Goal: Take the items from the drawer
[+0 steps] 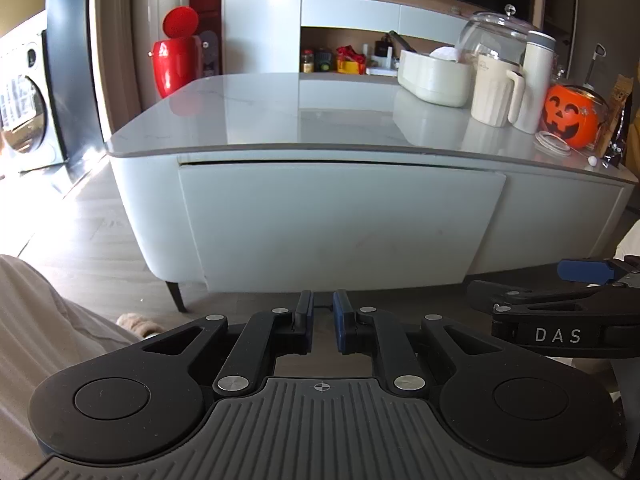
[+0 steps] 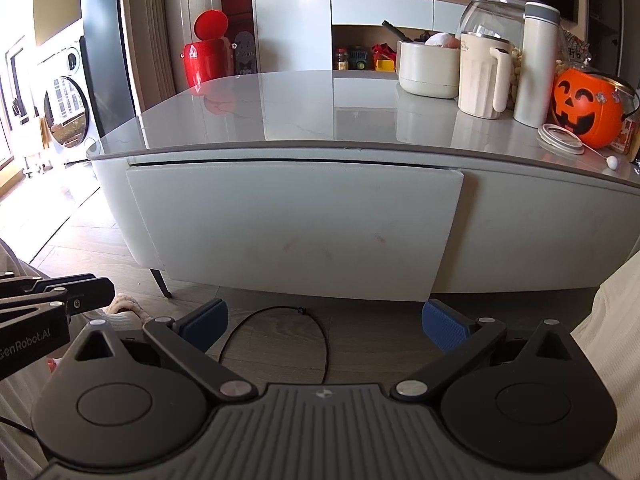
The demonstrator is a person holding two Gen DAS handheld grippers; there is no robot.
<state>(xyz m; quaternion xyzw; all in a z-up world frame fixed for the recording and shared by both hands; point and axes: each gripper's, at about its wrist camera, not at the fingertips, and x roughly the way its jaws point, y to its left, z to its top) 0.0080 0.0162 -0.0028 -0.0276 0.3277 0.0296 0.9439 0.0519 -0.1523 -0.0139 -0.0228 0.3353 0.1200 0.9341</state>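
Observation:
The low white table (image 1: 280, 112) has a wide white drawer front (image 1: 340, 220) facing me, also seen in the right wrist view (image 2: 296, 232). The drawer is closed, with only a thin dark gap along its top edge, and its contents are hidden. My left gripper (image 1: 323, 300) hovers low in front of the drawer's bottom edge, its blue pads nearly together with nothing between them. My right gripper (image 2: 324, 316) sits at the same height before the drawer, jaws spread wide and empty. One of its blue pads (image 1: 584, 271) shows at the right of the left wrist view.
On the table's right end stand an orange pumpkin bucket (image 2: 586, 110), a cream pitcher (image 2: 482, 80), a tall white flask (image 2: 534, 66), a glass jar (image 2: 494, 8) and a white tub (image 2: 428, 68). A black cable (image 2: 276, 320) loops on the wood floor. A dark table leg (image 1: 176, 296) stands left.

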